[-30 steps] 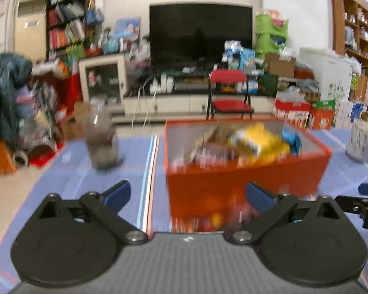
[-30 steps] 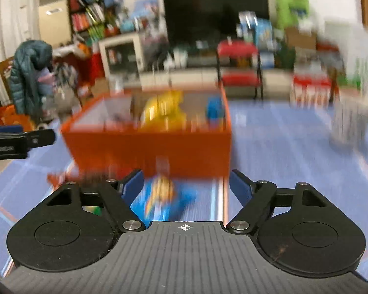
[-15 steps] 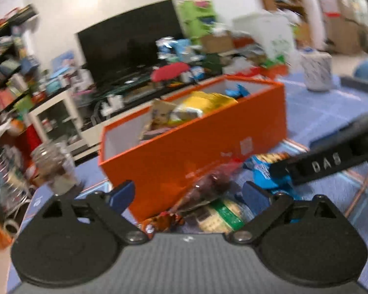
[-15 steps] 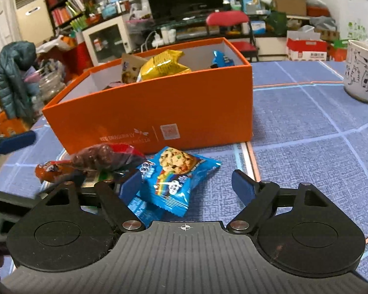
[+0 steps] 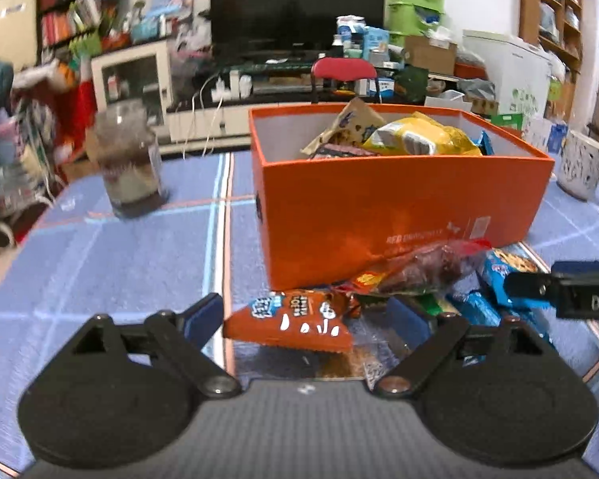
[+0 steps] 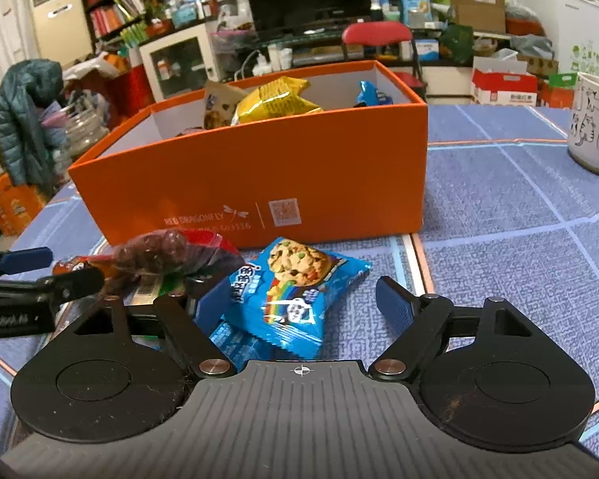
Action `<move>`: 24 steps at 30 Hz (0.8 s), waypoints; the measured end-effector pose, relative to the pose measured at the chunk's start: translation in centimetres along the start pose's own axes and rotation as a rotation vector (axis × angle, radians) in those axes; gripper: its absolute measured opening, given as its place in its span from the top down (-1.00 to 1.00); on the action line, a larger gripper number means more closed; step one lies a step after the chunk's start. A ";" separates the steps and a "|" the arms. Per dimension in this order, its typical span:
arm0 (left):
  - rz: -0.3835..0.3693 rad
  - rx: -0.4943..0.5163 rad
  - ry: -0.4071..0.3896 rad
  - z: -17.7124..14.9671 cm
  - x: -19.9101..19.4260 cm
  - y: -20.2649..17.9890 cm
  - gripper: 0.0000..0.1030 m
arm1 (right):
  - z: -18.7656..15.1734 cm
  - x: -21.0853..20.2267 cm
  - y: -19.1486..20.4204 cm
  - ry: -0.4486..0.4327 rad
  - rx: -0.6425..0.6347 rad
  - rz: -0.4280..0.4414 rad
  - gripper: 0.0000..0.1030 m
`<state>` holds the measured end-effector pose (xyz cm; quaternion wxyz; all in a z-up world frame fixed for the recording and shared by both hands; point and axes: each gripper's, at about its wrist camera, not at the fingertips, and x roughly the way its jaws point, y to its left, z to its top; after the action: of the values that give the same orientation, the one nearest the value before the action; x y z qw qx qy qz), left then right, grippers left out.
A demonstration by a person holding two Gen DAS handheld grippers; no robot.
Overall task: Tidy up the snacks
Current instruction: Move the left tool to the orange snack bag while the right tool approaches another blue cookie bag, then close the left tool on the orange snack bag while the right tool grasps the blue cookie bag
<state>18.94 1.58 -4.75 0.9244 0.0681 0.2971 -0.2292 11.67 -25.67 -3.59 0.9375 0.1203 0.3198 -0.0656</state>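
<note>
Snacks lie loose on the blue cloth against the front of the orange box (image 5: pixel 399 207), which already holds several. At left, the left gripper (image 5: pixel 311 319) has dropped over the brown packet (image 5: pixel 295 319), its jaws just narrowing yet not gripping. At right, the right gripper (image 6: pixel 303 303) has settled, open, around the blue cookie packet (image 6: pixel 291 291); both pickups look imminent.
</note>
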 end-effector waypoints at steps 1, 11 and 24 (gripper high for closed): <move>0.000 0.002 0.000 0.1 0.3 -0.1 -0.74 | 0.0 0.1 0.0 0.000 0.000 -0.002 -0.38; 0.017 -0.009 0.014 0.1 1.5 -0.3 -0.75 | -0.3 0.8 -0.1 0.002 0.013 -0.019 -0.60; -0.046 0.016 0.038 -0.1 0.6 -2.0 -0.77 | 0.9 1.5 -1.3 0.049 0.077 -0.127 -0.66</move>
<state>18.42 -0.39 -5.15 0.9125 0.0731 0.3141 -0.2514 13.13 -27.24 -4.05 0.9181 0.1374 0.3468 -0.1342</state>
